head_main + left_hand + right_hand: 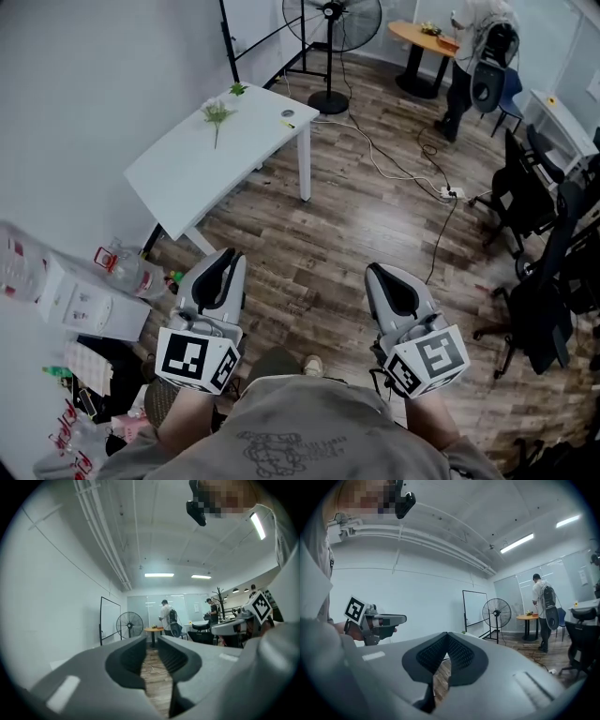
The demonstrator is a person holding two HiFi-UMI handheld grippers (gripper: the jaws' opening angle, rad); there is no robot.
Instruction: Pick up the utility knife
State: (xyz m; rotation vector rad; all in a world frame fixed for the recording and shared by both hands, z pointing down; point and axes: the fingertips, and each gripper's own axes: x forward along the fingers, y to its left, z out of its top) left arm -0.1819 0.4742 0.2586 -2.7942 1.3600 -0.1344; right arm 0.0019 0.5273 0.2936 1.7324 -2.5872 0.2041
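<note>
Utility knife: it cannot be picked out with certainty. A small dark and yellowish item (288,118) near the far corner of the white counter (187,164), beyond a green sprig (217,114), may be it, but it is too small to tell. The counter stands well apart from both grippers, across bare wood floor (328,234), so nothing there is within reach from here. The left gripper (228,255) is held out in front of the body, its jaws a little apart with nothing between them, probably ready for the grasp. The right gripper (377,272) rides alongside, its jaws closed tip to tip on nothing, seemingly just carried.
</note>
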